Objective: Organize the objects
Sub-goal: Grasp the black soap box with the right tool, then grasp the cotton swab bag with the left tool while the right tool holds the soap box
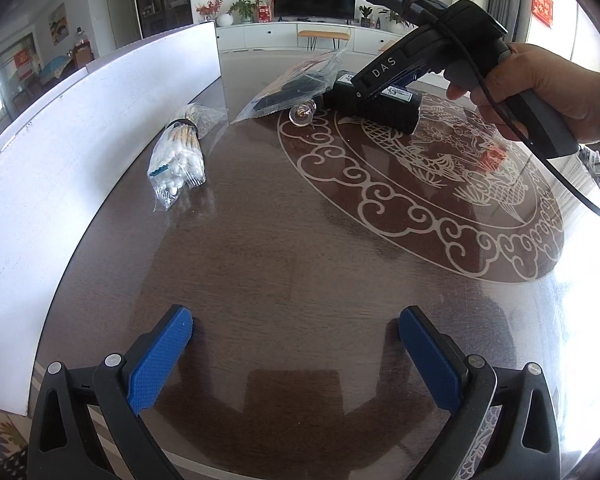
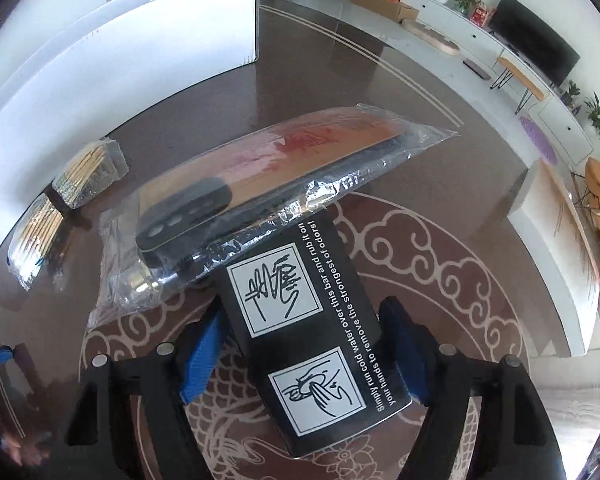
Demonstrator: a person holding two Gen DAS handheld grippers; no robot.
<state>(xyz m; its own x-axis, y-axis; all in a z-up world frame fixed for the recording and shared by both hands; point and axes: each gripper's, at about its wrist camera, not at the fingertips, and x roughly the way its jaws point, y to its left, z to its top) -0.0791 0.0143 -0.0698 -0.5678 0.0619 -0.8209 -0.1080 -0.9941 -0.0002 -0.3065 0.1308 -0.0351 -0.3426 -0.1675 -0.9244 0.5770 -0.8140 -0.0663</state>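
Okay, quick headcount on the round dark table (image 1: 300,264) with the pale dragon inlay: four loose items, two grippers, one hand in view.

- One black box (image 2: 312,344), printed with two hand-washing pictograms and a line about rubbing a bar under cold water. Lies in the middle of the inlay, far end tucked under the bagged case.
- One phone case in a clear bag (image 2: 260,184), orange back with a black camera strip. Leans across the far end of the box.
- One clear packet of cotton swabs (image 1: 178,160), banded with a black loop. Sits off near the white board (image 1: 80,128), well apart from the box.
- One small clear glass knob (image 1: 300,114), just beside the bag's lower corner. Mostly hidden under the plastic in the right wrist view.

Right gripper (image 2: 302,312): angled down over the box, about half open, one blue pad against each long side. Looks like a proper clamp on it. Can't tell whether the box is off the table. Gripped at the handle by the right hand (image 1: 540,92).

Left gripper (image 1: 296,332): spread wide over bare tabletop, nothing between the two blue pads, nowhere near any item.
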